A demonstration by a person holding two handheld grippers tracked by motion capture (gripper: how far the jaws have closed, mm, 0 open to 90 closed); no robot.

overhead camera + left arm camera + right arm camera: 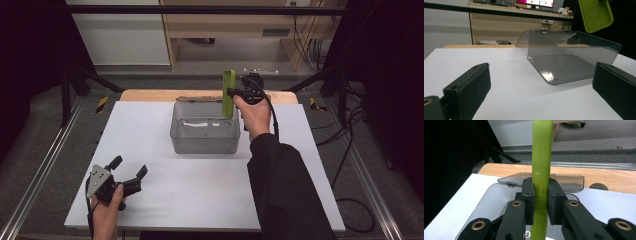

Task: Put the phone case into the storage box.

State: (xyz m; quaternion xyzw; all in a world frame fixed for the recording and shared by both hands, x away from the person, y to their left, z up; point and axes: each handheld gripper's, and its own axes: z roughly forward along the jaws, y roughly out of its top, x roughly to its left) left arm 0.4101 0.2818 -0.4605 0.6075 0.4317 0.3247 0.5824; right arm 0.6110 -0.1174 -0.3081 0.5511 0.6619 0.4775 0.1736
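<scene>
A flat green slab, shaped like a phone case point(229, 93), hangs upright over the right end of a clear grey plastic box point(205, 129). My right gripper point(234, 92) is shut on it; in the right gripper view both pads clamp the green slab point(541, 170) edge-on above the open box point(496, 202). The box's hinged lid point(199, 99) lies flipped back behind it. My left gripper point(129, 167) rests near the table's front left corner, jaws wide open with nothing between them. In the left gripper view the box point(571, 60) stands ahead and the slab's lower corner point(596, 15) hangs above its right side.
The white table top point(150, 130) has a wooden strip point(145, 95) along its far edge. Black frame bars and metal rails point(45, 165) flank the table. A wooden cabinet point(240, 25) and cables stand beyond it.
</scene>
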